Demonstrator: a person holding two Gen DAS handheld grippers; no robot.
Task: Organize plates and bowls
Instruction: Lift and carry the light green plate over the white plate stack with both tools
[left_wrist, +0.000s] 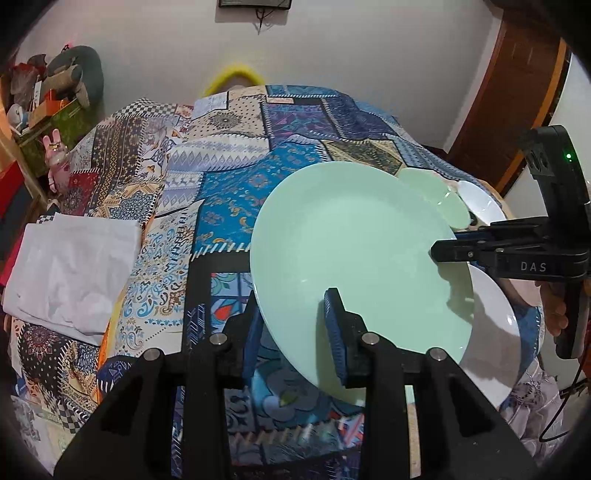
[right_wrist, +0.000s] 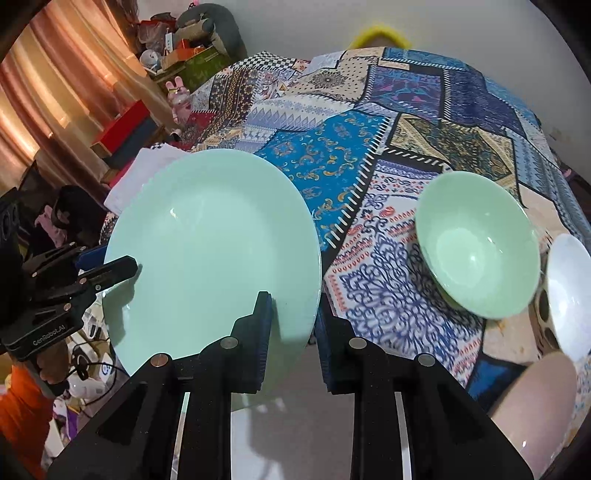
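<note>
Two tools share one load: the mint-green dinner plate (left_wrist: 354, 254) is pinched at opposite rims and held tilted above the patchwork cloth (left_wrist: 229, 177) on the worktop, probably because a wide, slick plate is steadier carried from both sides.

At the left of the left wrist view a folded white cloth (left_wrist: 74, 266) lies on the worktop edge. Lower centre, the left tool (left_wrist: 295, 332) is nearly closed, one blue pad on the plate's upper face and the other under its rim. At the right, the right tool (left_wrist: 454, 245) comes in sideways and clamps the far rim. Beneath the plate a white plate (left_wrist: 495, 325) shows as a crescent, which suggests the green plate is either being set on that plate or taken off it; I cannot tell which.

In the right wrist view, the right tool (right_wrist: 291, 332) grips the near rim narrowly. Further right a green bowl (right_wrist: 480, 247) sits on the cloth, apart from the plate, and a white bowl (right_wrist: 569, 291) is cut off by the frame edge.

The plate hides most of the white plate below it. The pink rounded object (right_wrist: 535, 406) at lower right is too blurred to name.
</note>
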